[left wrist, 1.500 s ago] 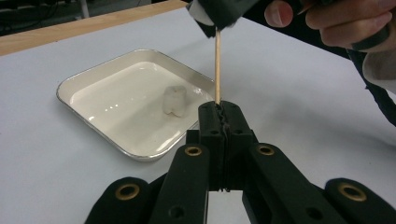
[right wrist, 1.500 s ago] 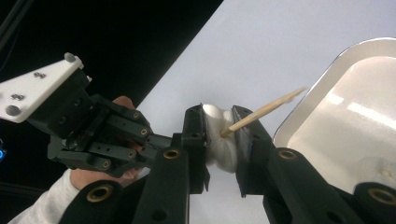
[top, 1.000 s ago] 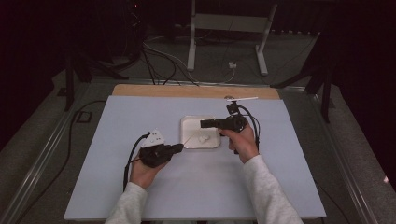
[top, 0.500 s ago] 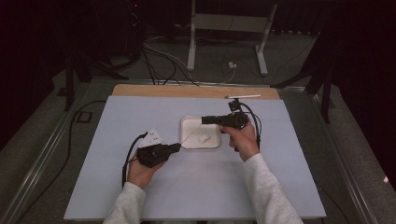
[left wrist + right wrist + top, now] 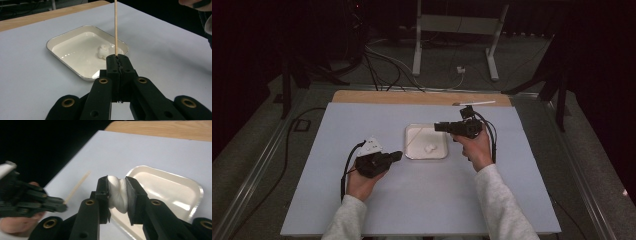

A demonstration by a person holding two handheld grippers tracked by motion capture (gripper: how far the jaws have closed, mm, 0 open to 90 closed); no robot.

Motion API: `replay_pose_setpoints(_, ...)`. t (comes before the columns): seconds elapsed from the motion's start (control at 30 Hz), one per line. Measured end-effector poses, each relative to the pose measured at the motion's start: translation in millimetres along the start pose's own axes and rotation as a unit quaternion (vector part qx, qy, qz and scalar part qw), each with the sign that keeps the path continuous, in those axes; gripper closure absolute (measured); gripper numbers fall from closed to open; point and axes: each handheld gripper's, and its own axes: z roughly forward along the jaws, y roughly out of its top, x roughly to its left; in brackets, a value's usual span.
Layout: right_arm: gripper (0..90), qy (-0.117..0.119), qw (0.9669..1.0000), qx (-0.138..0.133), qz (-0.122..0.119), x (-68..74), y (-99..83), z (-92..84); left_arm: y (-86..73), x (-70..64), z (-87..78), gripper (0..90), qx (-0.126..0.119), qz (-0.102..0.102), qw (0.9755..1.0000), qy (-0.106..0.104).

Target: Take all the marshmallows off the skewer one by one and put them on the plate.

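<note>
A white square tray (image 5: pixel 411 131) lies at the middle of the pale blue table, with a small white marshmallow (image 5: pixel 430 148) in it. My left gripper (image 5: pixel 398 155), just left of the tray, is shut on a thin wooden skewer (image 5: pixel 115 27) that points up over the tray (image 5: pixel 62 41) and the marshmallow (image 5: pixel 103 51). My right gripper (image 5: pixel 438 127) hovers over the tray's right rim, shut on another white marshmallow (image 5: pixel 117 192). Its jaws have just been opening a little, and the pads still squeeze the marshmallow. The right gripper view also shows the skewer (image 5: pixel 77 186) tip pointing towards that marshmallow.
A bare wooden strip (image 5: pixel 402 97) runs along the table's far edge, with a thin white stick (image 5: pixel 474 103) lying on it. Beyond are cables and a metal stand (image 5: pixel 454 22) on the floor. Open table surface lies on both sides of the tray.
My right gripper has shifted slightly up and to the right over the tray with the marshmallow in it. The left gripper and skewer have stayed in place.
</note>
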Motion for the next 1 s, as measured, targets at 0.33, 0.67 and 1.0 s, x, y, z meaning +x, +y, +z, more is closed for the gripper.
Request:
replay_pose_setpoints(0.33, 71.4, -0.086, 0.9954, 0.037, -0.019, -8.7, -18.6, 23.0, 0.5, -0.1, 0.5, 90.0, -0.003, -0.005, 1.0000, 0.000)
replay_pose_setpoints(0.67, 70.0, -0.129, 0.9889, 0.071, -0.020, -22.5, -41.6, 45.0, 0.4, 0.7, 0.8, 90.0, -0.001, -0.007, 1.0000, 0.001)
replay_pose_setpoints(1.0, 40.4, -0.126, 0.9893, 0.073, -0.008, -26.8, -49.3, 48.7, 0.6, 1.1, 0.0, 90.0, -0.003, -0.008, 1.0000, 0.005)
